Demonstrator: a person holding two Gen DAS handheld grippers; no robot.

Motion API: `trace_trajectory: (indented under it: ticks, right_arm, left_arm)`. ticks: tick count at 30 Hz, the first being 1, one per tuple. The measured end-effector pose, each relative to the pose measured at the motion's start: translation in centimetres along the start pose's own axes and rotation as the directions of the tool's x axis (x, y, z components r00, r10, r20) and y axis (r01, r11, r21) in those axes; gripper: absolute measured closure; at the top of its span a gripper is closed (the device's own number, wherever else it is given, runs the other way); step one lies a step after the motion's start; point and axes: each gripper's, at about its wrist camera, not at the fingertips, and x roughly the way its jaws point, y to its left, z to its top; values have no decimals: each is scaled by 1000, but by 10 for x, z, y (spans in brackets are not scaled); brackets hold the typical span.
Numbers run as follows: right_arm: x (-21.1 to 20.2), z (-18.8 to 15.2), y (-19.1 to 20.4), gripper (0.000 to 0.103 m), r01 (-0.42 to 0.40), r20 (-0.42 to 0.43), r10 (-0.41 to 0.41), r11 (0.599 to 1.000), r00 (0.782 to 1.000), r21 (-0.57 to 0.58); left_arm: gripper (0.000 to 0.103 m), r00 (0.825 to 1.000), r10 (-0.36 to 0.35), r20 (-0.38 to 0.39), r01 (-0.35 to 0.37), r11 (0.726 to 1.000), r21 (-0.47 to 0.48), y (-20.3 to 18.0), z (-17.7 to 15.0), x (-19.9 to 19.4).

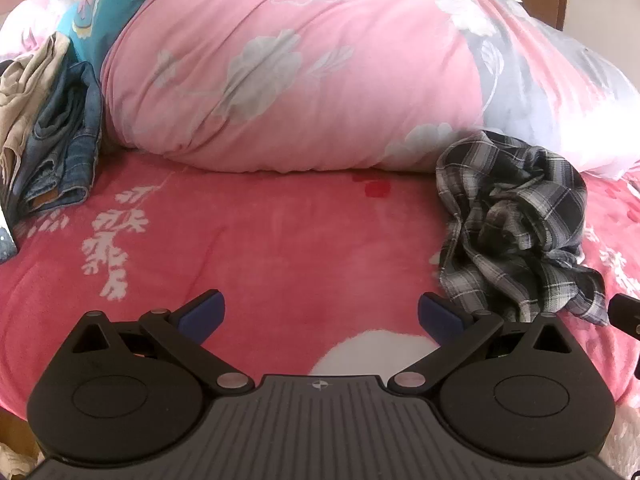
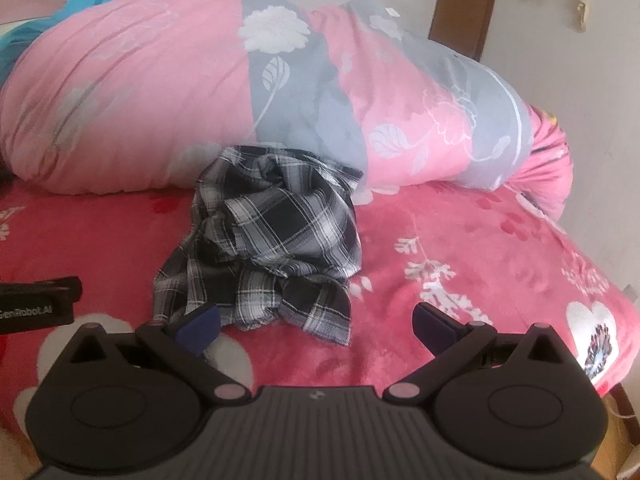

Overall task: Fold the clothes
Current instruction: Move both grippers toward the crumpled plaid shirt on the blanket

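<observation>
A big pink quilt (image 1: 304, 80) with grey flowers lies rolled along the back of the bed (image 1: 260, 240), which is covered with a red fleece blanket. At the left side of the bed there are jeans (image 1: 68, 140) and a beige garment (image 1: 24, 92), put in a loose pile beside the quilt.

The thing to fold now seems to be the plaid shirt (image 2: 260, 248). It lies crumpled in a heap on the blanket, with its far edge touching the quilt.

The right tool (image 2: 316, 320) is just in front of the shirt, released, with the jaws wide apart and nothing between them. The left tool (image 1: 320, 314) is also released and empty; the shirt is to its right side.

I judge that the folding is at its beginning: the shirt is not yet spread. The next move calls for each tool to take one edge or corner of the shirt, lift it and lay it flat on the free blanket.
</observation>
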Motion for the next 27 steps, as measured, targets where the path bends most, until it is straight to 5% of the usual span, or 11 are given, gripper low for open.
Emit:
trace_trajectory:
  ticks: [27]
  right_arm:
    - [3, 4, -11, 0, -51, -5, 52, 997, 999, 58]
  left_arm:
    - [0, 1000, -8, -29, 9, 1000, 8, -13, 1, 4]
